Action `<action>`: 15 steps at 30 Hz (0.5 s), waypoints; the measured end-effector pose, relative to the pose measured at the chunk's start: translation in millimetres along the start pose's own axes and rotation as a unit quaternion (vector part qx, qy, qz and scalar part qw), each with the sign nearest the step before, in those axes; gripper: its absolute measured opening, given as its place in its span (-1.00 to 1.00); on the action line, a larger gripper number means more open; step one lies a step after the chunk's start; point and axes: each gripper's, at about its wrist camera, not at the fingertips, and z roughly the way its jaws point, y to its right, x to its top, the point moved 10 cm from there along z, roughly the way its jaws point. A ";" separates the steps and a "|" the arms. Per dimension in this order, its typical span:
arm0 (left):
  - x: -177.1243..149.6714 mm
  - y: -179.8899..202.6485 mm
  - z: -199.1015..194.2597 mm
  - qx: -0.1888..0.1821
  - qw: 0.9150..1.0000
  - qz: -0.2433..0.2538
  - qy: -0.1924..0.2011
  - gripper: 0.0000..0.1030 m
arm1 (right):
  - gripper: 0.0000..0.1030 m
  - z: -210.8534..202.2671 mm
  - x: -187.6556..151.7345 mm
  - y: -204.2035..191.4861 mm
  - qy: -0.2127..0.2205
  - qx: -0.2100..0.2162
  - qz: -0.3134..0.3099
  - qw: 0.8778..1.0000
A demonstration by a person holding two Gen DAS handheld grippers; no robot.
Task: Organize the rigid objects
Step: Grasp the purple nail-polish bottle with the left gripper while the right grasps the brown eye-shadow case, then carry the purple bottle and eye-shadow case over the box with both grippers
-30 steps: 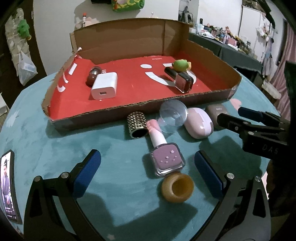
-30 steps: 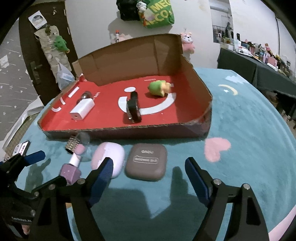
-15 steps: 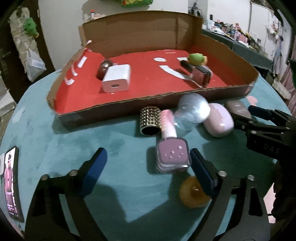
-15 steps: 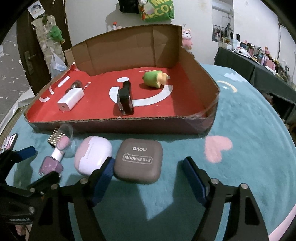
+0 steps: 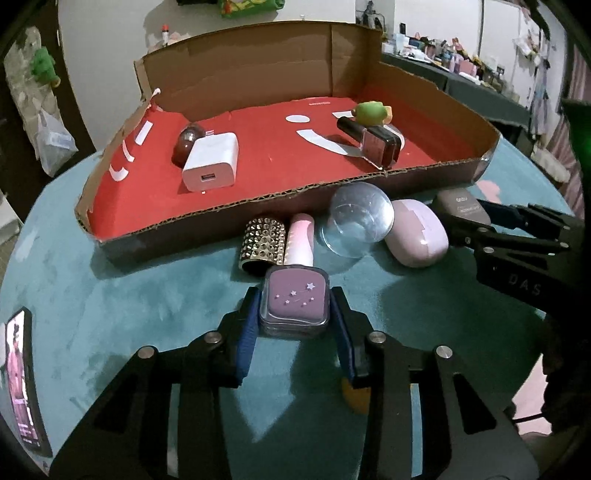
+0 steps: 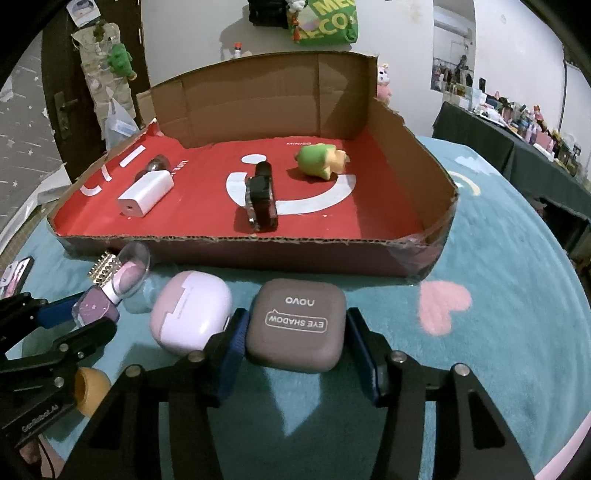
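Nail polish bottle (image 5: pixel 294 303) between left tongs (image 5: pixel 294 325)

A white wall (image 6: pixel 192 40) stands behind, with a dark door (image 6: pixel 59 92) at left and a green bag (image 6: pixel 327 22) hanging high. A dark side table (image 6: pixel 517 155) crowded with small items runs along the right. The surface (image 6: pixel 498 266) wears teal plush cloth.

You have the purple nail polish bottle (image 5: pixel 294 303) lying flat and the brown eye shadow case (image 6: pixel 296 325) flat, both just before the box's front wall (image 6: pixel 258 254).
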 end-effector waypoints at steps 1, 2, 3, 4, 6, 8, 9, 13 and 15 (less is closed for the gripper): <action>-0.3 -0.6 -0.9 -0.003 1.000 -0.002 0.000 -0.32 | 0.08 -0.7 0.1 0.5 0.000 0.002 0.003 1.000; -0.4 -1.0 -2.4 -0.007 1.000 -0.004 0.001 -0.33 | 0.08 -1.8 0.4 0.8 0.000 0.005 0.005 1.000; -0.2 -1.2 -4.7 -0.010 1.000 -0.004 0.003 -0.33 | 0.07 -3.9 1.3 0.8 0.001 0.011 0.009 1.000; 0.4 -1.2 -7.1 -0.013 1.000 -0.004 0.006 -0.33 | 0.07 -6.0 2.0 0.7 0.001 0.017 0.012 1.000; 1.8 -2.1 -12.6 -0.016 1.000 -0.003 0.013 -0.33 | 0.07 -10.6 3.8 -0.6 0.003 0.027 0.016 1.000; 3.5 -2.4 -18.0 -0.022 1.000 -0.004 0.020 -0.34 | 0.07 -15.6 6.5 -2.3 0.005 0.044 0.022 0.999; 4.5 -2.4 -22.1 -0.026 0.999 -0.004 0.025 -0.34 | 0.07 -18.8 8.2 -4.0 0.006 0.059 0.030 0.998; 8.0 -2.9 -35.7 -0.032 0.999 -0.004 0.040 -0.34 | 0.07 -29.9 14.6 -9.9 0.008 0.100 0.049 0.994; 9.6 -3.0 -42.6 -0.036 0.998 -0.004 0.047 -0.34 | 0.07 -37.0 18.3 -14.2 0.014 0.110 0.048 0.993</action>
